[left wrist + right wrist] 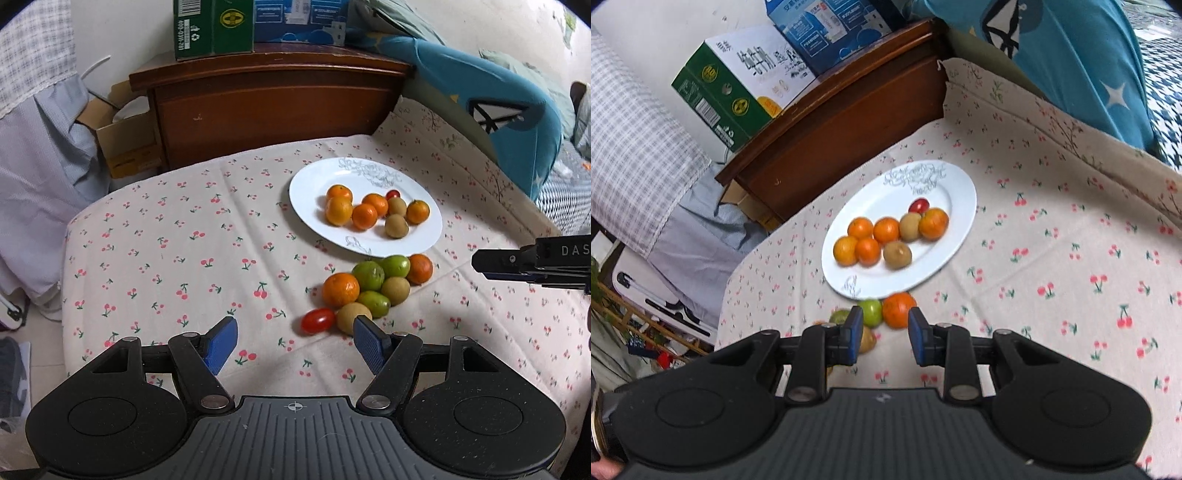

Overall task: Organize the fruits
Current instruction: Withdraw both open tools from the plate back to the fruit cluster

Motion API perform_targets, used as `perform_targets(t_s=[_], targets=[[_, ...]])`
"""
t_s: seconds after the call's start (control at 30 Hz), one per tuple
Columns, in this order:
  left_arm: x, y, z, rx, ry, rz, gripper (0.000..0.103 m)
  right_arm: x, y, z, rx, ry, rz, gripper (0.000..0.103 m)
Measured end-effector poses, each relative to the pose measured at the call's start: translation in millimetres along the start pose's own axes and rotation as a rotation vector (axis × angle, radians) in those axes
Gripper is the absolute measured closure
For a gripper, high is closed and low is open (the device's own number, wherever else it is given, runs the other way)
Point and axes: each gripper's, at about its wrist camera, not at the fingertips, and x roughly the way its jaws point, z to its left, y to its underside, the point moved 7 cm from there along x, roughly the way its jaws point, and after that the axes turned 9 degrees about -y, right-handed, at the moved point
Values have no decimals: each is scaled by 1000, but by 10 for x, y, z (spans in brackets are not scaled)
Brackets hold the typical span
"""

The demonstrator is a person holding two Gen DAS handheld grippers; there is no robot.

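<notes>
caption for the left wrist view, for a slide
Open left gripper faces loose fruit pile beside a fruit-filled white plate.

A home bedroom: a bed with a blue star-print quilt [1082, 70] lies beside a wooden nightstand [273, 99] stacked with cartons [214, 27].

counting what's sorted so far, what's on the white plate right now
The white plate holds five oranges, two brown fruits and one red tomato. Anything tucked behind them would be hidden.
</notes>
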Motion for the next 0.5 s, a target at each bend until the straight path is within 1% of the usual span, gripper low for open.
perform_targets(t_s=[0.27, 0.37, 0.5], targets=[[95, 97, 10, 33, 0, 2, 34, -52, 185, -30, -14, 34, 11, 75], [153, 115, -17, 61, 18, 2, 35, -13, 200, -28, -48, 54, 16, 75], [243, 119, -48, 84, 48, -3, 37, 72, 197, -35, -65, 54, 17, 75]])
